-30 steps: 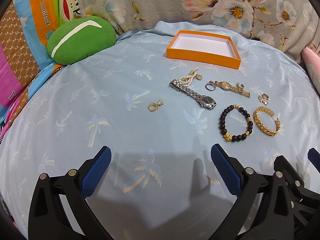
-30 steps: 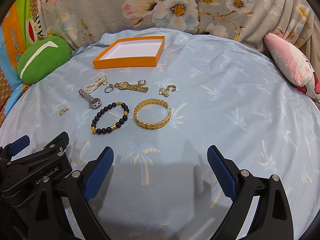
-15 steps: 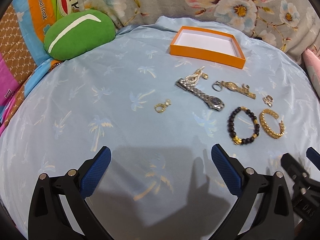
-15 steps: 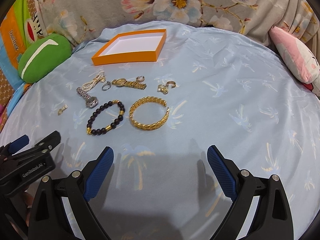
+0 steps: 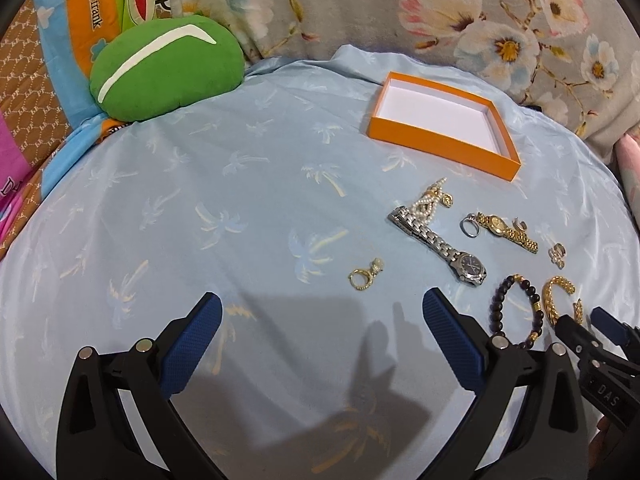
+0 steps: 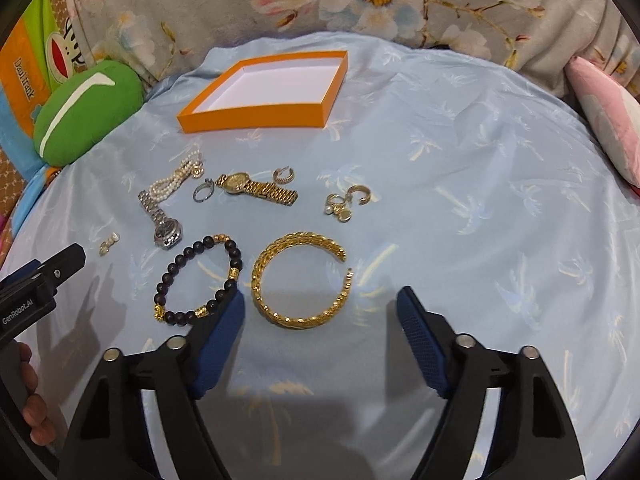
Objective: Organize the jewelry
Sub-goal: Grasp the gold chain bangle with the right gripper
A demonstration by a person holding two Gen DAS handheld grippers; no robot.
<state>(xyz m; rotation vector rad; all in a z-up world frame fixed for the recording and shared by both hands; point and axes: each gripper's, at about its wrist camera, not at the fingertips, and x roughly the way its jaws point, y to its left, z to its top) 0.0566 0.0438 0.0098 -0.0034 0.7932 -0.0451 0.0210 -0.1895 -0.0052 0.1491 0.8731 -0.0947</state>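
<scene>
Jewelry lies loose on the blue cloth in front of an empty orange box (image 5: pixel 440 148) (image 6: pixel 256 120). There is a silver watch (image 5: pixel 440 246), a pearl bracelet (image 6: pixel 176 180), a gold watch (image 6: pixel 256 186), a black bead bracelet (image 6: pixel 188 251), small rings (image 6: pixel 344 204) and a gold earring (image 5: pixel 364 276). A gold bangle (image 6: pixel 296 240) lies flat with its near half between my right gripper's (image 6: pixel 320 298) fingertips. That gripper's jaws are closing, and the pads do not touch the bangle. My left gripper (image 5: pixel 322 298) is open over bare cloth, just short of the earring.
A green cushion (image 5: pixel 164 68) rests at the far left and a pink pillow (image 6: pixel 604 120) at the right edge. Floral fabric rises behind the box. The left gripper's body (image 6: pixel 40 280) and a hand (image 6: pixel 28 400) sit at the left of the right wrist view.
My right gripper has moved forward to the gold bangle and its jaws have narrowed. In the left wrist view the jewelry has slid right and nearer; that gripper stays open.
</scene>
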